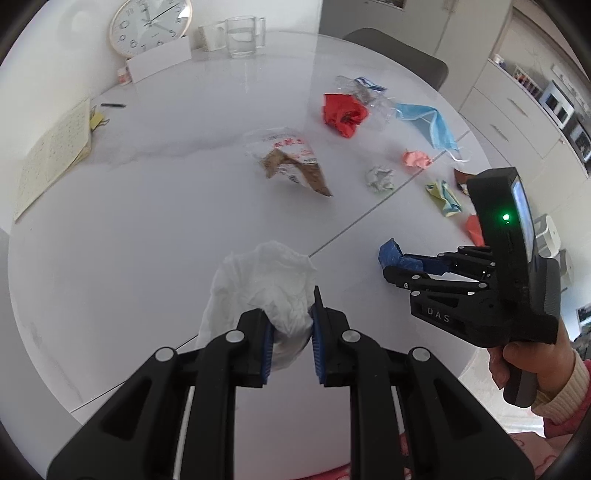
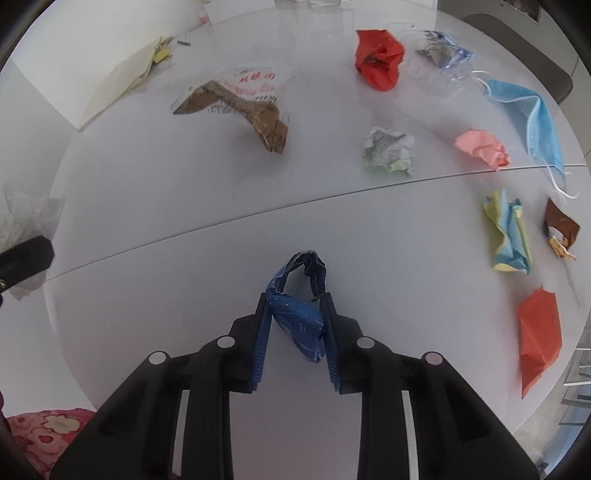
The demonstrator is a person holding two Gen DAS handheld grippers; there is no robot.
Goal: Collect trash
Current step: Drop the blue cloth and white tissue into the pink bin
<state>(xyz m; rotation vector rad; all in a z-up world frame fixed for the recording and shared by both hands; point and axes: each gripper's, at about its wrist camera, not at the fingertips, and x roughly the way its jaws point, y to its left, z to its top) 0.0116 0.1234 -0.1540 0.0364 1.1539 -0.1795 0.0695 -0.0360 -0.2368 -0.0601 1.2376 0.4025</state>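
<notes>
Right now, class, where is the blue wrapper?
The blue wrapper is clamped in the right claw, low and central in the right wrist view, on the near side of the table seam. In the left wrist view it shows at right.

1. A round white table (image 1: 155,192) fills most of both views; a thin seam crosses its top.
2. A wall clock (image 1: 149,26) leans against the white wall at the far edge.
3. A dark grey chair (image 1: 402,51) stands behind the table.
4. White cabinets (image 1: 513,110) line the right side.
5. Daylight is soft and even.
</notes>
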